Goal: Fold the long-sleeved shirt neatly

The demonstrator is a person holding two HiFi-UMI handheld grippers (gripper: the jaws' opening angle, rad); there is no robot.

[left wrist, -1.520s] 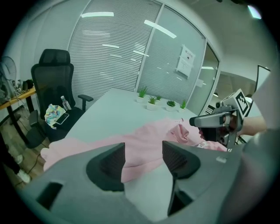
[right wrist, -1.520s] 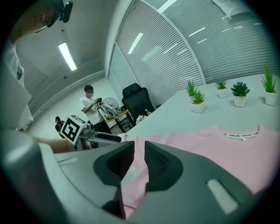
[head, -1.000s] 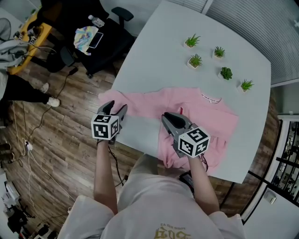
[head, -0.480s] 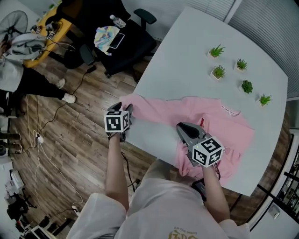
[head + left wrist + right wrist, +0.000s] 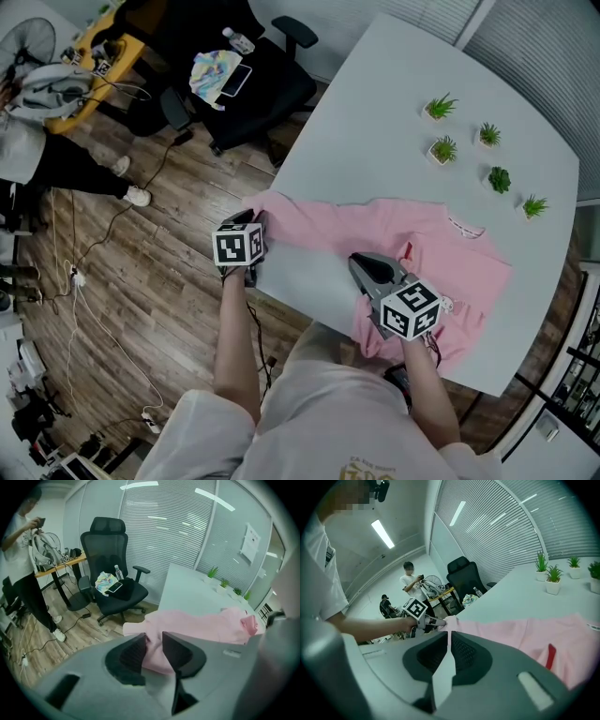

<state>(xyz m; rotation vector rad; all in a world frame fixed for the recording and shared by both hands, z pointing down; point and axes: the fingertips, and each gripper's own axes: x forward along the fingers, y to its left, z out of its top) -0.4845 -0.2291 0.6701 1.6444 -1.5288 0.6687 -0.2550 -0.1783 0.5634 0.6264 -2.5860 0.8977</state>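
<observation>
- Pretty clearly an office: glass walls (image 5: 154, 536) all had slatted blinds down them
- black swivel chair (image 5: 112, 573) was parked on the wood floor (image 5: 141, 281)
- big white table (image 5: 375, 122) had a row of tiny potted plants (image 5: 439, 106)
- cluttered desk (image 5: 84, 66) sat off to the side, with cables (image 5: 84, 309) trailing about
- strip light (image 5: 383, 534) ran overhead, and people (image 5: 412, 583) stood around by the desk

left gripper (image 5: 251, 221) lowered onto the pink sleeve cuff (image 5: 269, 206), its jaws just closing with the cuff between them; right gripper (image 5: 362, 263) jaws narrowed almost together
</observation>
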